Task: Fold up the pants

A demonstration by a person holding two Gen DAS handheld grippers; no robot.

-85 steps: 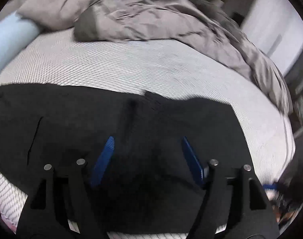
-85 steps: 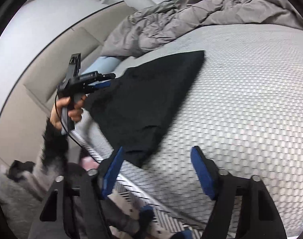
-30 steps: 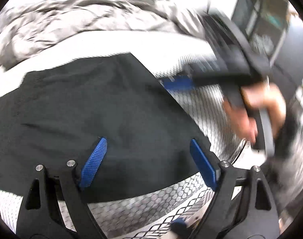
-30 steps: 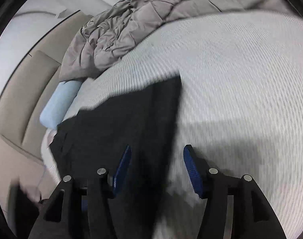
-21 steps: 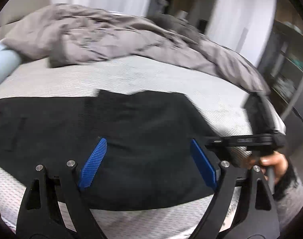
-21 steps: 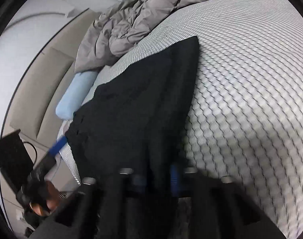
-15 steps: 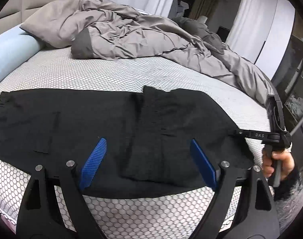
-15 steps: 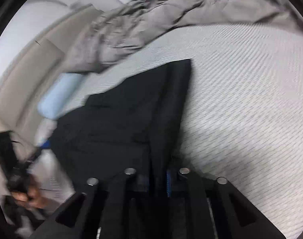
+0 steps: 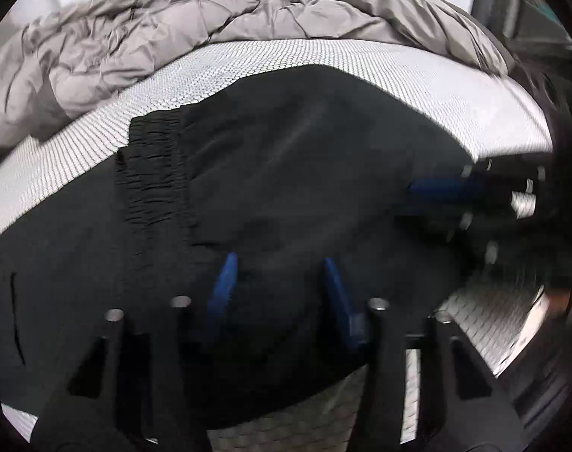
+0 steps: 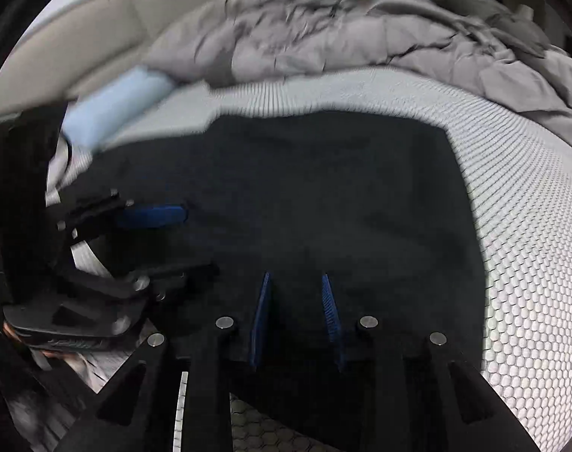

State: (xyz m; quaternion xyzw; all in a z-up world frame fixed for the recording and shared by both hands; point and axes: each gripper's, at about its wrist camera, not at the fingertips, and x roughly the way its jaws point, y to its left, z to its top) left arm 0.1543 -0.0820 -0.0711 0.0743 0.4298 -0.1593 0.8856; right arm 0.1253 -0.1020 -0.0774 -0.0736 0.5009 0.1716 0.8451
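Black pants (image 9: 304, 150) lie on the white honeycomb mattress (image 9: 248, 60), one part folded over beside the gathered waistband (image 9: 154, 173). My left gripper (image 9: 280, 263) points down at the near part of the pants. Its jaws are closing with black cloth between the blue pads, and a gap still shows. From the right, my right gripper (image 9: 412, 199) reaches onto the folded part. In the right wrist view the pants (image 10: 342, 188) fill the middle. My right gripper (image 10: 295, 282) stands narrow, with dark cloth bunched between its pads. The left gripper (image 10: 199, 239) comes in from the left.
A crumpled grey duvet (image 9: 173, 30) is piled along the far side of the bed. A light blue bolster (image 10: 116, 109) lies by the beige headboard (image 10: 97, 37). The mattress's near edge runs just under both grippers. Bare mattress (image 10: 530, 263) lies to the right of the pants.
My right gripper shut on the pants' end and moved leftward with it, rolling. My left gripper came closer over the pants and its jaws narrowed. The two grippers now stand close together.
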